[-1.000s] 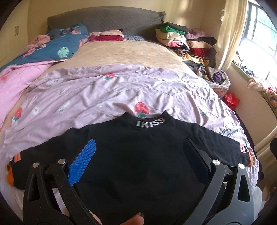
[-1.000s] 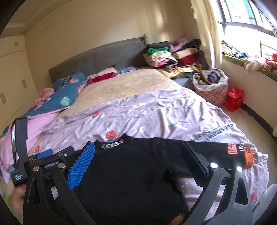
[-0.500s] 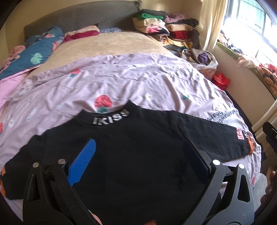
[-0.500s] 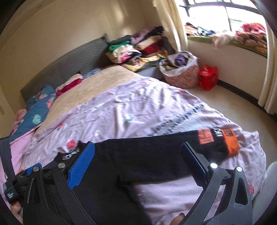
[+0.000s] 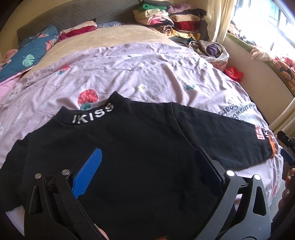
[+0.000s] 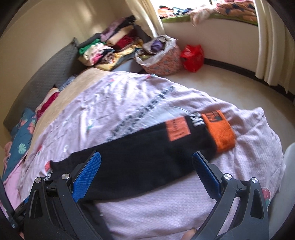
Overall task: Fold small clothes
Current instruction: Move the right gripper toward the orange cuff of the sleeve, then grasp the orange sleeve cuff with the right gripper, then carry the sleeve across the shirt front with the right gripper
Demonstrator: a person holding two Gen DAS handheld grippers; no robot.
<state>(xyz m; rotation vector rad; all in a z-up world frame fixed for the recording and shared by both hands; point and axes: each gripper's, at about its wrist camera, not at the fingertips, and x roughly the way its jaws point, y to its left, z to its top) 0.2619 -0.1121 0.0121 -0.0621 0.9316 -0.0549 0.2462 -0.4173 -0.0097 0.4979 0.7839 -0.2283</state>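
Observation:
A small black long-sleeved top (image 5: pixel 140 147) with "IKISS" on its collar lies spread flat on the lilac bedcover (image 5: pixel 129 70). My left gripper (image 5: pixel 147 157) hovers open over the body of the top, nothing between its blue pads. In the right wrist view the top's right sleeve (image 6: pixel 147 153) stretches across the cover and ends in an orange cuff (image 6: pixel 219 133). Above the middle of that sleeve my right gripper (image 6: pixel 145 157) is open and holds nothing. The top's left sleeve end is out of view.
Stacks of folded clothes (image 5: pixel 166 16) sit by the headboard. A patterned basket (image 6: pixel 162 55) and a red bag (image 6: pixel 192 57) stand on the floor beside the bed. Blue and pink bedding (image 5: pixel 27 55) lies at the left. The bed edge drops away just past the cuff.
Both grippers have swung to the right. The left one has come lower and closer over the top. The right one now looks along the right sleeve toward the orange cuff.

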